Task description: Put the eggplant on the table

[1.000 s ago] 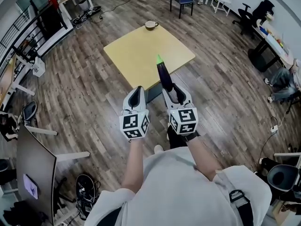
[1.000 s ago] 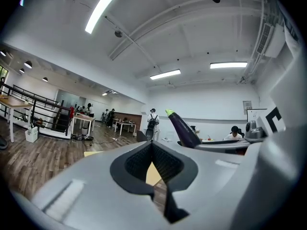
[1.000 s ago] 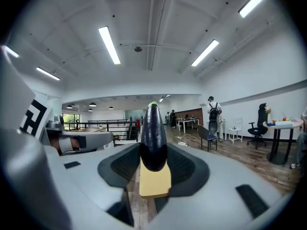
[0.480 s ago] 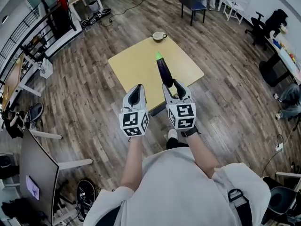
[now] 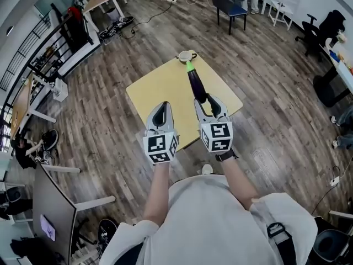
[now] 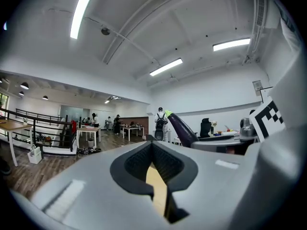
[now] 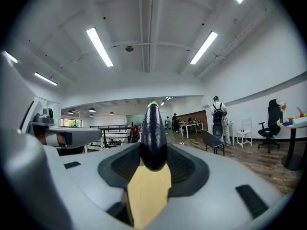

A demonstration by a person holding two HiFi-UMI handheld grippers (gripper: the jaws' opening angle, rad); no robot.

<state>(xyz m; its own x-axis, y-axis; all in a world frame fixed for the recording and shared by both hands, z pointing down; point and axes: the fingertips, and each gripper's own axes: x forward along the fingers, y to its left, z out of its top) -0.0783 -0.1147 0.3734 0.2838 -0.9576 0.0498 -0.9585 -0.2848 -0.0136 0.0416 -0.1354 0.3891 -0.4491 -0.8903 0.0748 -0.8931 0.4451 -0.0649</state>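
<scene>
At the centre of the head view, a yellow square desk [image 5: 162,90] stands on a wood-plank floor [image 5: 99,120], one corner pointing away from the person. A cup [image 5: 186,56] sits on that far corner.

Right gripper [image 5: 208,104]: its fingers are clamped on the dark end of the eggplant [image 5: 197,86]. In the right gripper view the purple body fills the gap between the pads and juts out beyond them, tilted upward. The green stem end points toward the upper part of the head view and finishes just short of the cup. The eggplant is carried in the air over the right half of the desk and is not lying on it. In the left gripper view it shows at centre right, slanting up against the far wall.

Left gripper [image 5: 160,114]: its fingers are together with nothing between them. Only a thin slit below the tips shows the yellow desk top. It is held over the near edge of the desk, just beside the right gripper and level with it, and touches neither the eggplant nor the cup.

Surroundings: a blue chair [image 5: 229,7] stands at the top of the head view, well apart from the desk. People are visible at other desks far off in both gripper views, too small to detail.
</scene>
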